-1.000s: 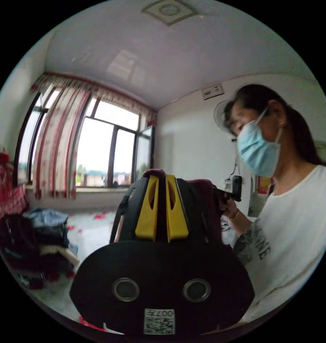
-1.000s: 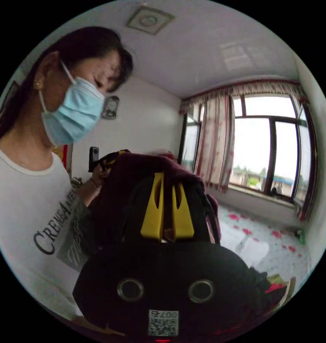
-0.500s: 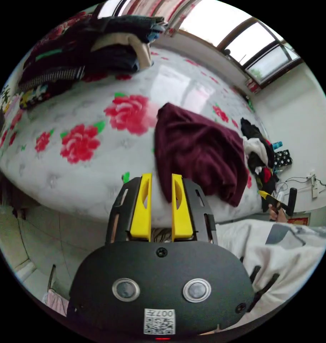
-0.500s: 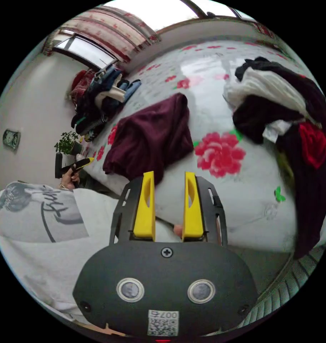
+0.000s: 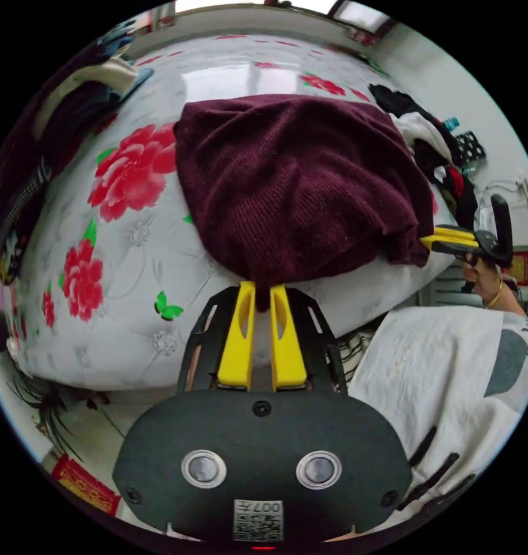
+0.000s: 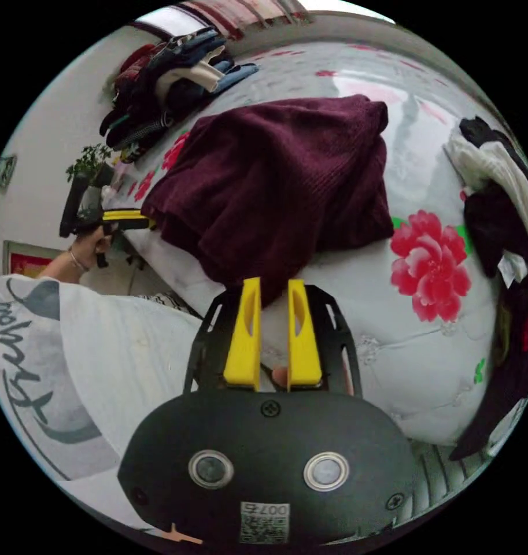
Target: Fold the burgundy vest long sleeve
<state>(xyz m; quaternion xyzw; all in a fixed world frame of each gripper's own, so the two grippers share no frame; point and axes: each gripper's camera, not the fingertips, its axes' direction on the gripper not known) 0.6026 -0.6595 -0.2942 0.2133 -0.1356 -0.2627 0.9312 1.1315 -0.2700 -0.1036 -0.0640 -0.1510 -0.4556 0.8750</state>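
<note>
The burgundy knit garment lies bunched on the flowered bed sheet, its near edge close to the bed's edge. My left gripper has its yellow jaws pressed on that near edge at one corner. In the right gripper view the garment spreads across the bed, and my right gripper pinches a fold of its near edge. Each view also catches the other gripper at the garment's far corner: the right gripper and the left gripper, both held by a hand.
A stack of folded clothes sits at the far left of the bed, and it appears again as the stack. A loose pile of dark, white and red clothes lies at the right. The person's white shirt is close below.
A second ago both grippers held the garment up in the air. Half a second ago it lay on the bed with both open. Now both have closed on its near edge.
</note>
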